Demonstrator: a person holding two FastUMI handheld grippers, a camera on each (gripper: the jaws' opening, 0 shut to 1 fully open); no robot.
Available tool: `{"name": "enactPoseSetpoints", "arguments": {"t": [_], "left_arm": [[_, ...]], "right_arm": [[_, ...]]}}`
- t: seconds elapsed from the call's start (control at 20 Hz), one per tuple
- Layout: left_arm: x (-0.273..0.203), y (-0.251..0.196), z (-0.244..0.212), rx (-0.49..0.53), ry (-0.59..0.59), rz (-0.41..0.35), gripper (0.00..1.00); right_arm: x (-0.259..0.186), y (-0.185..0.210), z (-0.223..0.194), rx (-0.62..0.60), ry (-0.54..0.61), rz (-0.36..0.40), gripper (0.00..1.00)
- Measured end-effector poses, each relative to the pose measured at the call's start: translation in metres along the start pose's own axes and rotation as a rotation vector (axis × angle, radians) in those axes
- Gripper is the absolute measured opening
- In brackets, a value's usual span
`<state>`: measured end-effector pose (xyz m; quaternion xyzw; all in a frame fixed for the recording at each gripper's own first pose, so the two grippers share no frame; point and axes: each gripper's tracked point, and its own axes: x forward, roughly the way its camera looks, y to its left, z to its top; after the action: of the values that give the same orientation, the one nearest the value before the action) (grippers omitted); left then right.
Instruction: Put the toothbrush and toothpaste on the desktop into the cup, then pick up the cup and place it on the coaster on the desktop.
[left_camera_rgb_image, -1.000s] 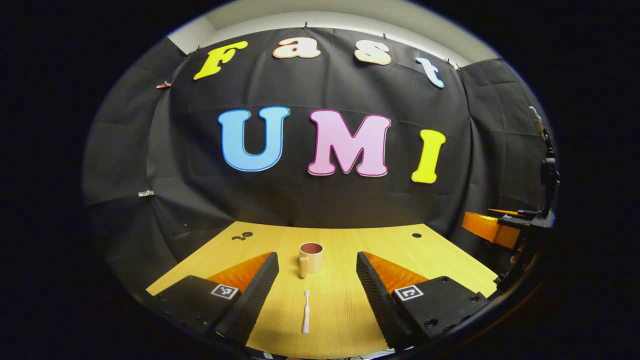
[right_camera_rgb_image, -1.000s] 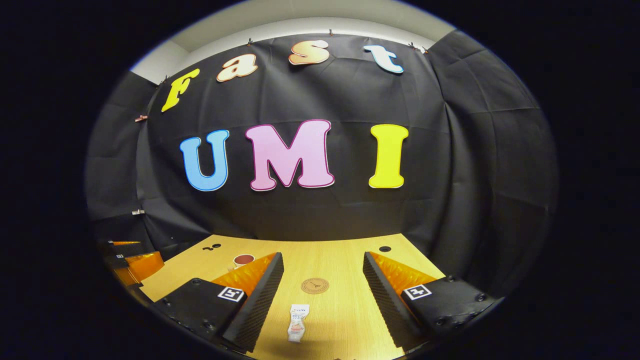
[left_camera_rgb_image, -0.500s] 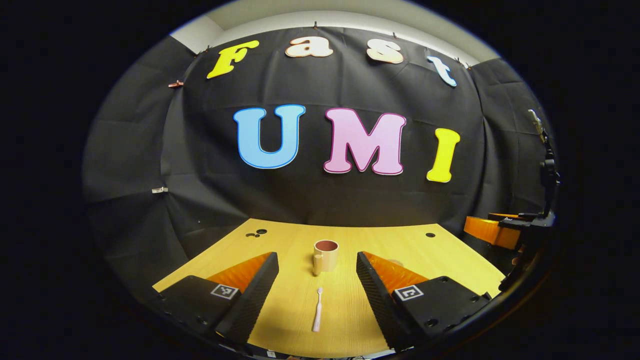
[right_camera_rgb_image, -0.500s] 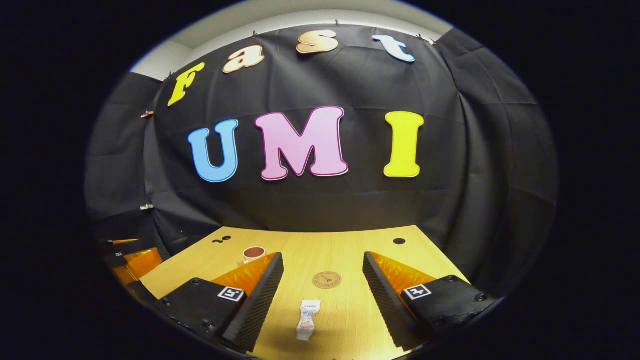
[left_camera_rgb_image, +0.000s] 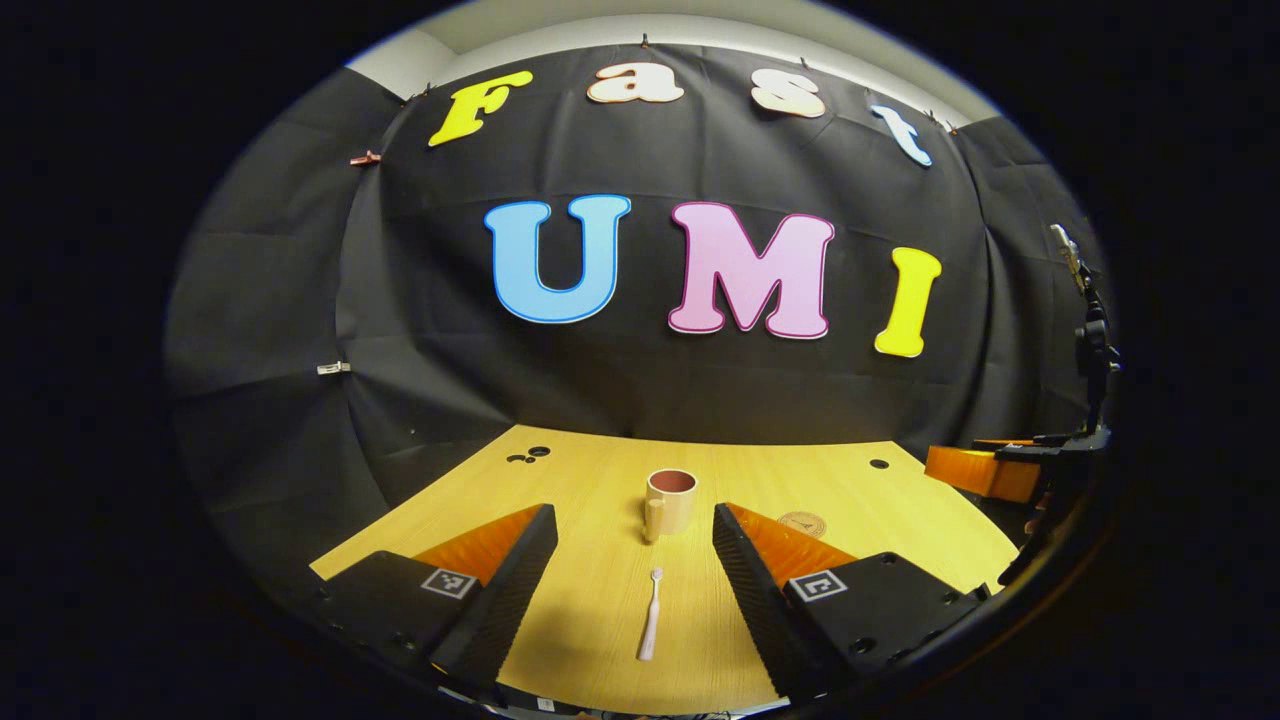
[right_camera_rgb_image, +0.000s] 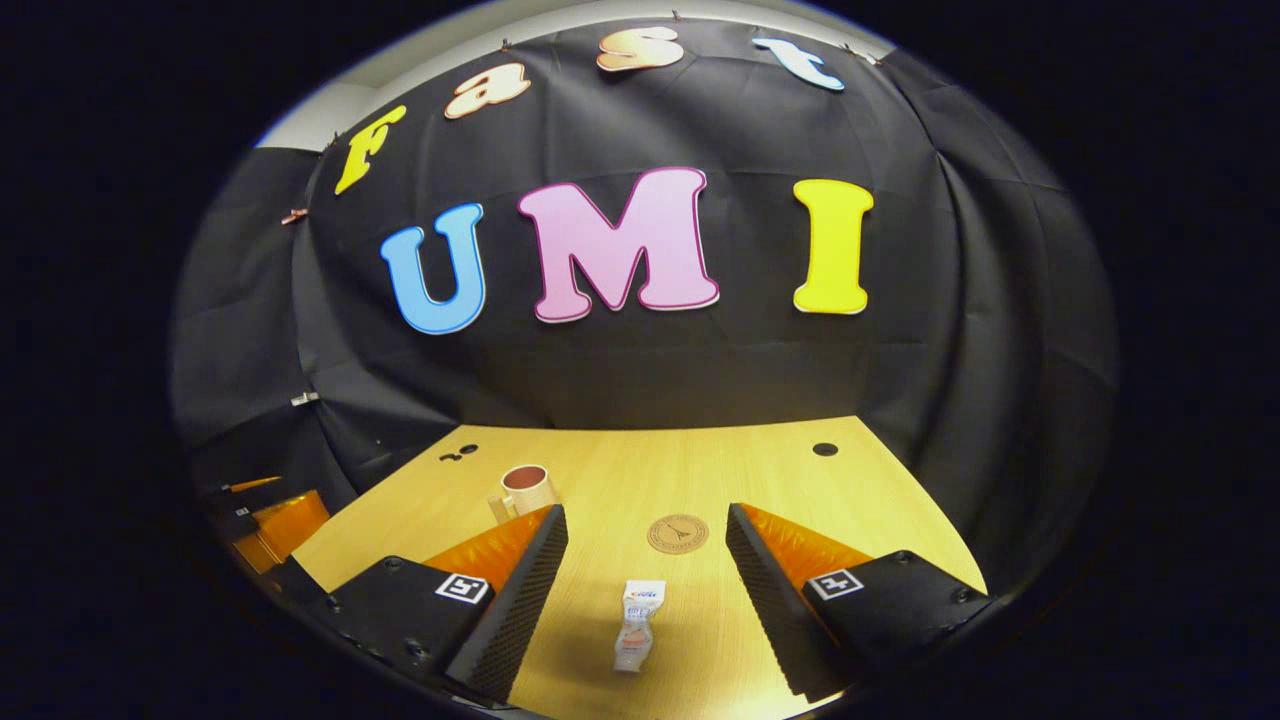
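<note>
Both grippers spread wide, holding nothing: left gripper (left_camera_rgb_image: 634, 590) frames toothbrush (left_camera_rgb_image: 651, 628) lying at 6 o'clock of cup (left_camera_rgb_image: 670, 501), right gripper (right_camera_rgb_image: 646, 600) frames toothpaste (right_camera_rgb_image: 638, 637) at 6 o'clock of coaster (right_camera_rgb_image: 677, 533); descend centred, pinch mid-body.

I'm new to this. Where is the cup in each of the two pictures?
Left gripper view: the cup stands at centre, beyond the toothbrush.
Right gripper view: the cup stands left of centre, behind the gripper's own finger.
Shared landmark: the round coaster on the desktop.
</note>
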<state>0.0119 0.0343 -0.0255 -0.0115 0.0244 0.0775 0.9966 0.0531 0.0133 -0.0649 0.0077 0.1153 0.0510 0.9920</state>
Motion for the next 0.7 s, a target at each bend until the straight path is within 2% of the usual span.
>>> {"name": "enactPoseSetpoints", "arguments": {"t": [0.35, 0.7], "left_arm": [[0.014, 0.010, -0.021, -0.010, 0.062, 0.045, 0.98], [0.031, 0.016, -0.039, -0.006, 0.124, 0.097, 0.98]], "right_arm": [[0.033, -0.008, -0.042, -0.024, 0.134, -0.015, 0.99], [0.065, 0.001, -0.093, -0.064, 0.307, 0.039, 0.99]]}}
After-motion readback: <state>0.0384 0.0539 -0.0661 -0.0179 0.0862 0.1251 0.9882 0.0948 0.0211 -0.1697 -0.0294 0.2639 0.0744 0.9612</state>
